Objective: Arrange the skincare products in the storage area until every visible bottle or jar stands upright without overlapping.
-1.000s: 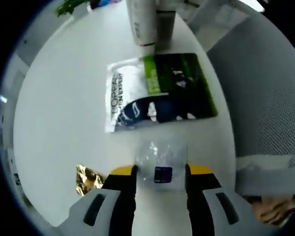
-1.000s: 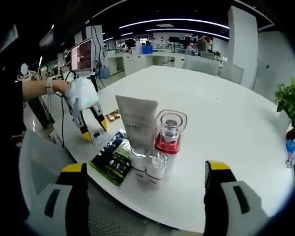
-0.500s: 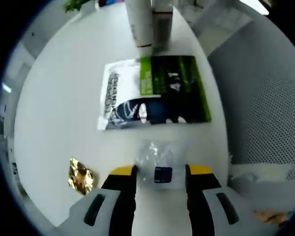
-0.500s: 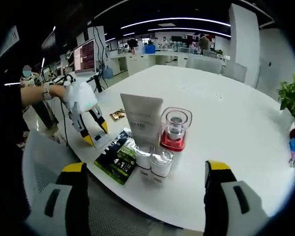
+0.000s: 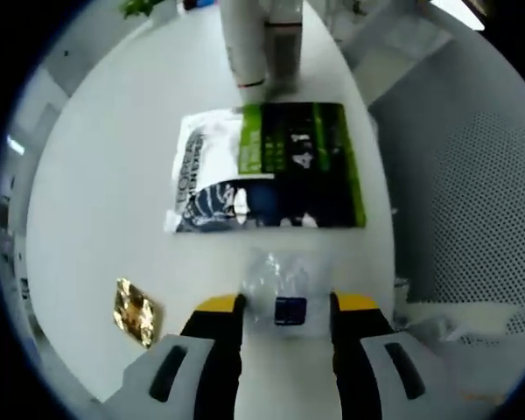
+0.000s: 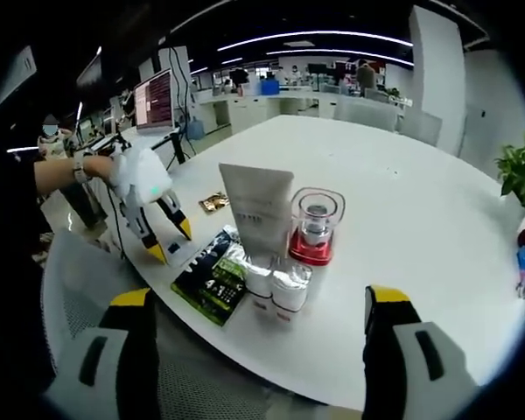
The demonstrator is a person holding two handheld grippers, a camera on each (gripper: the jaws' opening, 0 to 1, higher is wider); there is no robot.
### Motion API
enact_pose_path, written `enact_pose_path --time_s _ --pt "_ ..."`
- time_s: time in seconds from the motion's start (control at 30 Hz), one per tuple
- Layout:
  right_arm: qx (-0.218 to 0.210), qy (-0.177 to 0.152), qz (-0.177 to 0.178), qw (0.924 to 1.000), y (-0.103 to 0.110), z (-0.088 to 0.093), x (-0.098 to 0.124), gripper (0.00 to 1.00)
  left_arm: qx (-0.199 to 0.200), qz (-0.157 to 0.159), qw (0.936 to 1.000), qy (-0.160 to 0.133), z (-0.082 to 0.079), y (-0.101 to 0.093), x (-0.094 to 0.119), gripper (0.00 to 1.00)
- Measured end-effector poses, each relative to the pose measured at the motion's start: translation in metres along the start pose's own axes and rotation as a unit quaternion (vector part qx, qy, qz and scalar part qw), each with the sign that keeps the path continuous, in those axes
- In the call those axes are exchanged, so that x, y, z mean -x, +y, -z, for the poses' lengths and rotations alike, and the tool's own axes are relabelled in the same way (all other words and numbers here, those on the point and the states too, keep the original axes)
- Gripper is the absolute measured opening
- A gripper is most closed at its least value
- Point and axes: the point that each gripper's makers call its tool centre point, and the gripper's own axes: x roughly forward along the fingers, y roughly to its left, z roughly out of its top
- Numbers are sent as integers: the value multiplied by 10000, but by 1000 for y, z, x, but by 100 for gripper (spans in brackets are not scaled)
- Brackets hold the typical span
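Left gripper [image 5: 287, 303] has its yellow-tipped jaws set either side of a small clear sachet [image 5: 284, 287] with a dark label, at the edge of the white table [image 5: 96, 175]; whether the jaws actually pinch it cannot be told. Just beyond the sachet lies the flat green-and-white L'Oréal packet [image 5: 267, 168], and past that packet stand the upside-down white tube [image 6: 259, 210], two small white bottles [image 6: 276, 289] at its foot and a clear jar with a red base [image 6: 314, 226], close together. Right gripper [image 6: 255, 350] hangs wide open near the table edge, short of that cluster. To do this step well, the sachet probably needs a light, square pinch and a placement clear of the packet, without overlap.
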Motion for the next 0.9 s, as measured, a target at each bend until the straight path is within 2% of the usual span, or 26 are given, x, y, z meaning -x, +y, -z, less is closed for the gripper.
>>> enact_pose_path --time_s 0.2,0.7,0.9 --pt "-49 -120 -80 9999 4 -3 0 100 29 -53 10000 71 0 -1 0 36" --pt "-3 -82 -63 9999 5 -2 0 99 107 -79 9998 165 -3 -3 -1 36" --pt "13 -80 -30 10000 6 -1 1 99 157 -92 9998 112 -4 -3 -1 36"
